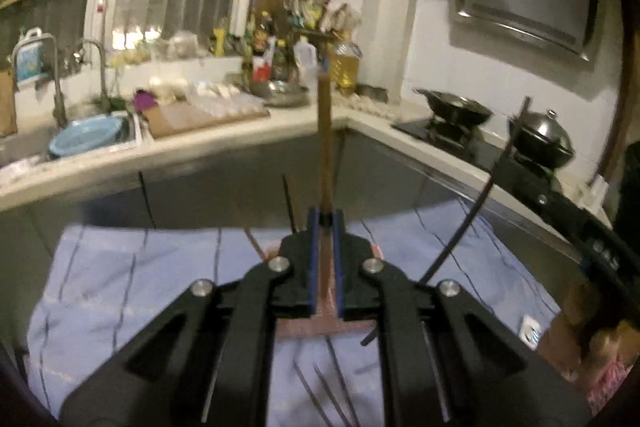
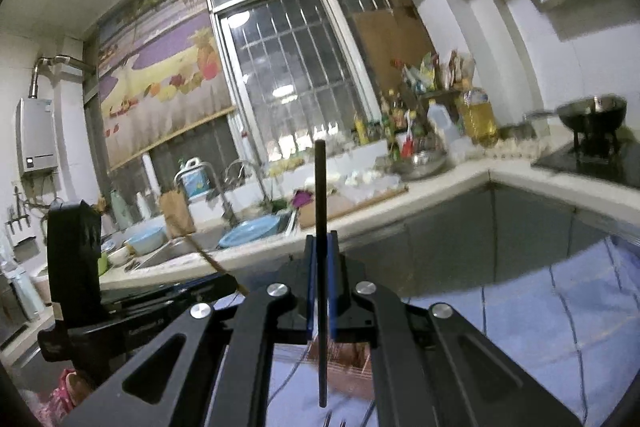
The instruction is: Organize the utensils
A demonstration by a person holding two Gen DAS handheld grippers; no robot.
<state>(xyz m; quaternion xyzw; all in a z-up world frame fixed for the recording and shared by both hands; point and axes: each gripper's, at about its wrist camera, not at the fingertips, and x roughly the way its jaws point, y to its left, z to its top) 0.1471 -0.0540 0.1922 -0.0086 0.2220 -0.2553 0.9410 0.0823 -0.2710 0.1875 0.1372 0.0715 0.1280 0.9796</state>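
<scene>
My left gripper is shut on a brown wooden chopstick that sticks up and forward out of the jaws. The right gripper is shut on a thin black chopstick, also held upright; that black chopstick shows slanting at the right of the left wrist view. Both are raised above a table with a light blue striped cloth. Loose dark chopsticks lie on the cloth below, beside a reddish-brown flat piece. The left gripper's body shows at the left of the right wrist view.
A kitchen counter runs behind the table, with a sink holding a blue basin, a cutting board and bottles. A stove with a wok and a lidded pot stands at the right.
</scene>
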